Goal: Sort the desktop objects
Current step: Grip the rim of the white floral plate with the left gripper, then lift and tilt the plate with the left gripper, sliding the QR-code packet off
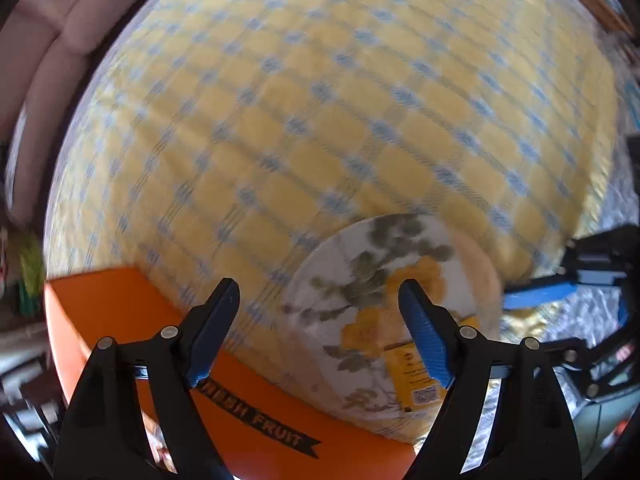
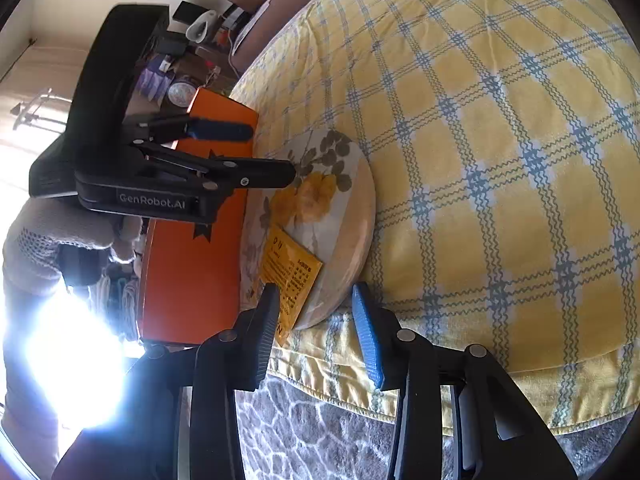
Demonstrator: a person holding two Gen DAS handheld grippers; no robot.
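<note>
A round plate with yellow flowers (image 1: 360, 280) (image 2: 344, 216) lies on the yellow checked cloth near the table's edge. A yellow sachet (image 1: 412, 376) (image 2: 290, 276) lies on the plate. An orange box marked "fresh fruit" (image 1: 120, 312) (image 2: 188, 276) stands beside the plate. My left gripper (image 1: 320, 332) (image 2: 272, 152) is open and empty, hovering over the plate and box edge. My right gripper (image 2: 316, 332) is open and empty, just off the table edge near the sachet; it also shows in the left wrist view (image 1: 560, 288).
The yellow and blue checked tablecloth (image 1: 320, 100) (image 2: 500, 160) covers the table. A patterned grey rug (image 2: 320, 432) lies below the edge. A pink sofa (image 1: 48, 60) and a cluttered side table (image 2: 184, 60) stand beyond.
</note>
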